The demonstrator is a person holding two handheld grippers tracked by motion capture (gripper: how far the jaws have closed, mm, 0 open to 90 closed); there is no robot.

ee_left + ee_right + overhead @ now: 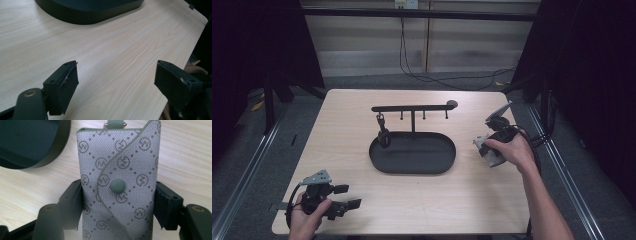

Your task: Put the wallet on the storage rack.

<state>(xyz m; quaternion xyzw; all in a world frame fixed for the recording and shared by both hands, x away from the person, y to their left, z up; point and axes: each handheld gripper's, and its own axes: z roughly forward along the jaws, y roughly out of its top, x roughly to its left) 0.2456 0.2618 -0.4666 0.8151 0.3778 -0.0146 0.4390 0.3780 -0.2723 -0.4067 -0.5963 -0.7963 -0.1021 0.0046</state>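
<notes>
A grey key pouch (117,170) with a monogram pattern and a green snap button lies lengthwise between the jaws of my right gripper (117,195), which is shut on its sides. In the high view the right gripper (485,148) holds the pouch (492,156) low over the table, just right of the black oval tray (412,170). Above the tray stands a black rack bar (412,107) with several hooks. A small dark item (383,134) hangs from its leftmost hook. My left gripper (348,196) rests near the front left corner, open with nothing between its jaws (116,75).
The tray's edge (87,15) shows ahead of the left gripper and at upper left of the right gripper view (30,147). Bare wood lies between the left gripper and the tray. Cables run along the floor behind the table (437,77).
</notes>
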